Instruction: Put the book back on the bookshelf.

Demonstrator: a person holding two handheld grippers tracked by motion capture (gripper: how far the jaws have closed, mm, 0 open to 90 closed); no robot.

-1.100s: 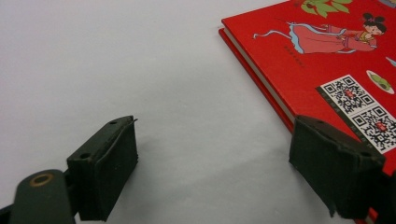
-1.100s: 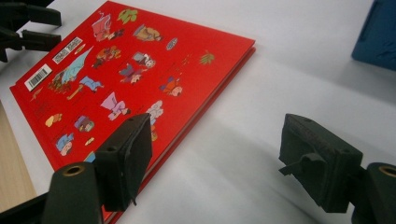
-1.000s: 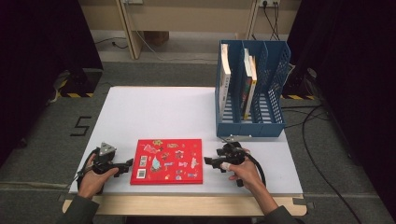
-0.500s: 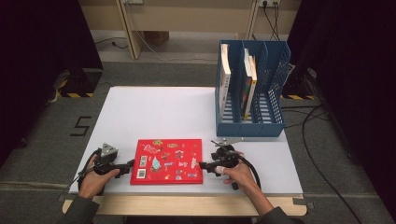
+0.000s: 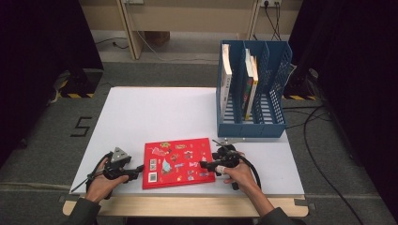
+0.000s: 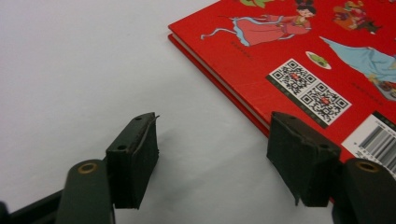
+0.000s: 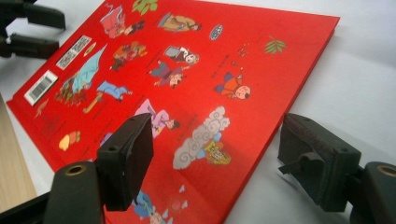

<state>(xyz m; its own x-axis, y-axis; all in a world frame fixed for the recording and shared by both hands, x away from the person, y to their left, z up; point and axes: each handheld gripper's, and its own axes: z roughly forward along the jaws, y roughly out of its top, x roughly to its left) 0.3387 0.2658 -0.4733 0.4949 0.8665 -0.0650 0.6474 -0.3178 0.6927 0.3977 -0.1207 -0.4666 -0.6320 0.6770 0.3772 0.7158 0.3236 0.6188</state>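
Two grippers sit low in the high view, one at each short side of the red picture book (image 5: 178,161), which lies flat on the white table (image 5: 155,112) in the lower middle of the frame, close to the wooden front edge.

Your left gripper (image 5: 136,169) is at the lower left of that view, pointed toward the book's left edge. Its jaws have just been closing, yet in the left gripper view (image 6: 212,154) they stand partly apart with bare table between them. The book (image 6: 299,60) fills the upper right of that frame, its edge running down toward the right-hand jaw, which stands in front of it; I cannot tell whether that jaw touches the cover. Neither pad presses on anything, so your left tool holds nothing.

Your right gripper (image 5: 206,165) is just right of centre in the high view, its tips over the book's right edge. In the right gripper view (image 7: 215,154) the jaws are well apart: the left-hand one hangs over the red cover (image 7: 187,84), the right-hand one over white table past the book's edge. No pad is squeezing the book. The left gripper (image 7: 28,28) shows in the upper left corner of that frame, at the far end of the book.

One blue file rack (image 5: 251,126) stands upright at the upper right of the table, holding a few upright books (image 5: 248,84), well apart from both tools.
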